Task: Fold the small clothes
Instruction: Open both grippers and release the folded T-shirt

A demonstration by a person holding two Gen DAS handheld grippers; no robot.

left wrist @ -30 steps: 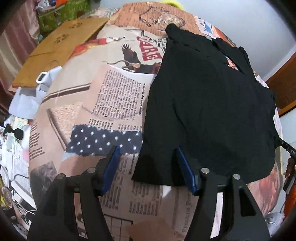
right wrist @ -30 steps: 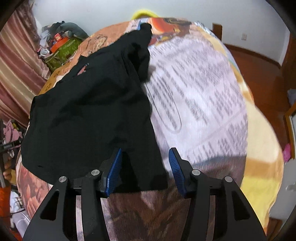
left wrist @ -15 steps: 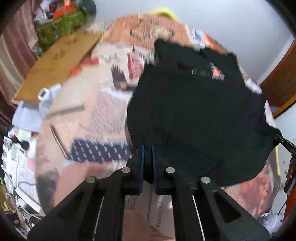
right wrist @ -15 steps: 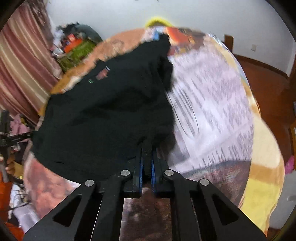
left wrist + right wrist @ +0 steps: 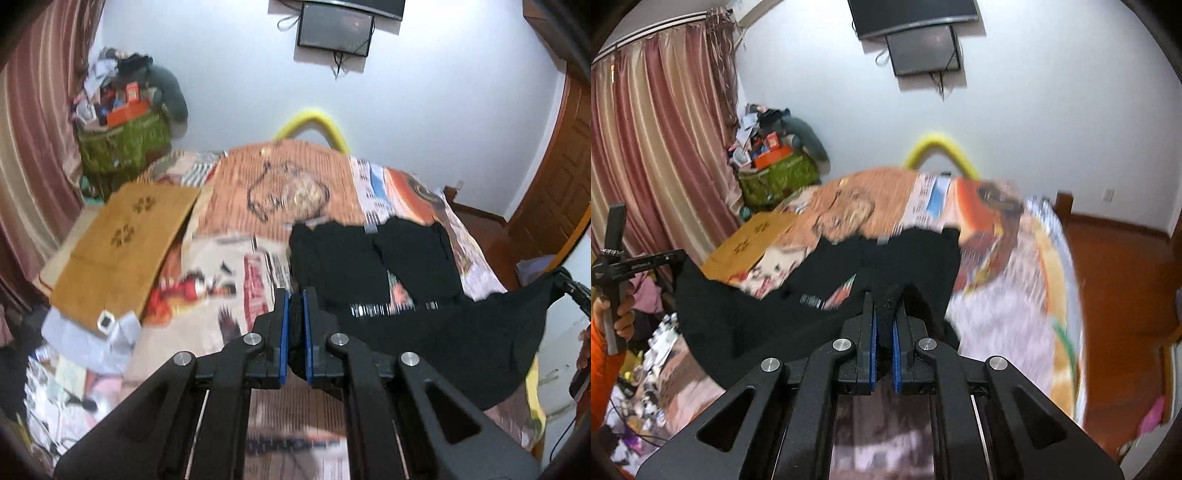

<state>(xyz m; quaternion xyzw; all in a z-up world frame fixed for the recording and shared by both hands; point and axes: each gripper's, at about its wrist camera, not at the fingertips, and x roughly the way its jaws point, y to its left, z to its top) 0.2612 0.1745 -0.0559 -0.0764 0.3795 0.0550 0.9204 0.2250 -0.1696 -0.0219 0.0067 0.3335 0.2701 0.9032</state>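
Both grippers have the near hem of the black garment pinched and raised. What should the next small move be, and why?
Probably carry both corners forward toward the collar end. The left gripper and right gripper are each shut on the black garment, its near edge hangs in the air, and its far part lies flat on the bed.

bedspread (image 5: 258, 266) print motion-blurred, garment's (image 5: 443, 332) pinched corners hidden between jaws, floor clutter (image 5: 653, 373) indistinct
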